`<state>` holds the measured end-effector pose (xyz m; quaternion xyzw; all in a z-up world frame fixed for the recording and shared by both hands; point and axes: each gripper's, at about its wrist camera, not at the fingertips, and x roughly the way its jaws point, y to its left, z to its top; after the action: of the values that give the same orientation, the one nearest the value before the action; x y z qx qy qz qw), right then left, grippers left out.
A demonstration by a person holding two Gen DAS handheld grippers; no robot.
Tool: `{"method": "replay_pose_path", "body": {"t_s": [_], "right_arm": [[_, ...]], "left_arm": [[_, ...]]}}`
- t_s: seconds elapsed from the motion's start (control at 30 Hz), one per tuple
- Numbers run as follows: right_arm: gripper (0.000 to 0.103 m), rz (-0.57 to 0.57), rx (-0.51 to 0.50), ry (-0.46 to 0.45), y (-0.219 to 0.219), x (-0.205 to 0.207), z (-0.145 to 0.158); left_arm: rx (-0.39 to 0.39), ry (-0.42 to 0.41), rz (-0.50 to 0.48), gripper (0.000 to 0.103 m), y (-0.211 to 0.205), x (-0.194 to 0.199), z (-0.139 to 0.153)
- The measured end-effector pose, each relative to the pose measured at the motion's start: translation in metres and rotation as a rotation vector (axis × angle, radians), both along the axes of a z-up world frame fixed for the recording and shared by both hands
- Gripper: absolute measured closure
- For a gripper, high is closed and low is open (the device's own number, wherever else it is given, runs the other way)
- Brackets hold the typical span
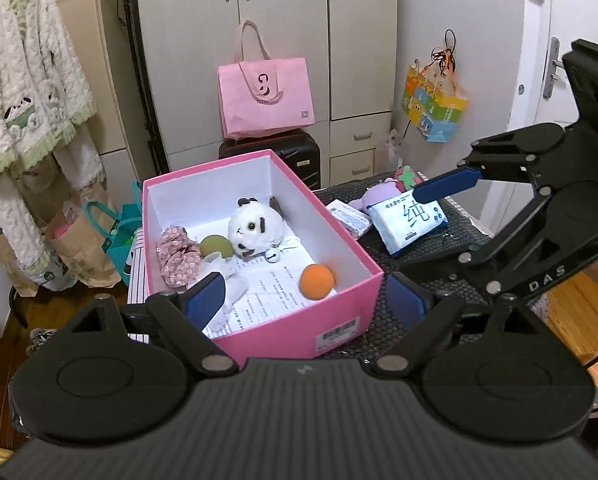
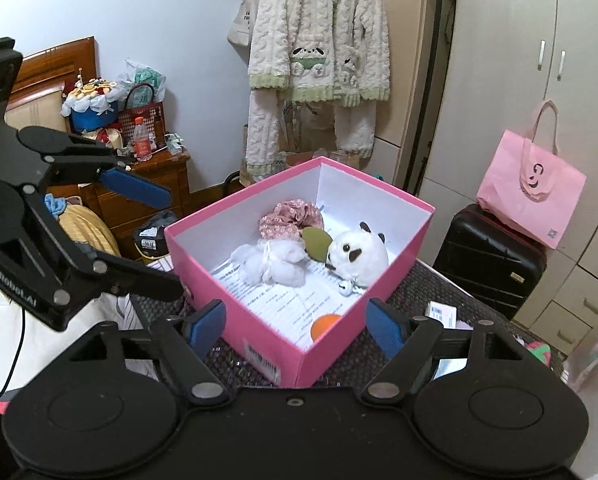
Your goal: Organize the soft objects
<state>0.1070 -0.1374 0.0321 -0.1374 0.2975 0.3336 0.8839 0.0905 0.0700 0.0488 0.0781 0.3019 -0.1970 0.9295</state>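
Note:
A pink box (image 1: 339, 300) (image 2: 259, 328) stands open on the dark mat. Inside lie a white panda plush (image 1: 251, 232) (image 2: 359, 256), a floral cloth (image 1: 177, 256) (image 2: 291, 218), a green ball (image 1: 215, 247) (image 2: 316, 243), an orange ball (image 1: 317, 281) (image 2: 325, 324) and a white fluffy piece (image 2: 275, 262). My left gripper (image 1: 305, 300) is open and empty over the box's near side. My right gripper (image 2: 295, 326) is open and empty at the box's near corner; it also shows in the left wrist view (image 1: 451, 208), above a tissue pack (image 1: 407, 220).
On the mat right of the box lie a small wipes pack (image 1: 349, 218), a purple plush (image 1: 375, 196) and a pink-green toy (image 1: 409, 178). A black suitcase (image 2: 491, 256) with a pink bag (image 2: 533, 188) stands behind. Wardrobe doors and hanging pyjamas are beyond.

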Motion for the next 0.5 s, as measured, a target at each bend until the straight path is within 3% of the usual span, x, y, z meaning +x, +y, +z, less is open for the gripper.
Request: {"method": "replay_pose_path", "body": {"t_s": [0.5], "right_arm": [[0.018,-0.024,0.019,-0.009,-0.055,-0.057,-0.015]], "left_arm": [[0.022,0.072,-0.116,0.005,-0.045,-0.028,-0.016]]}}
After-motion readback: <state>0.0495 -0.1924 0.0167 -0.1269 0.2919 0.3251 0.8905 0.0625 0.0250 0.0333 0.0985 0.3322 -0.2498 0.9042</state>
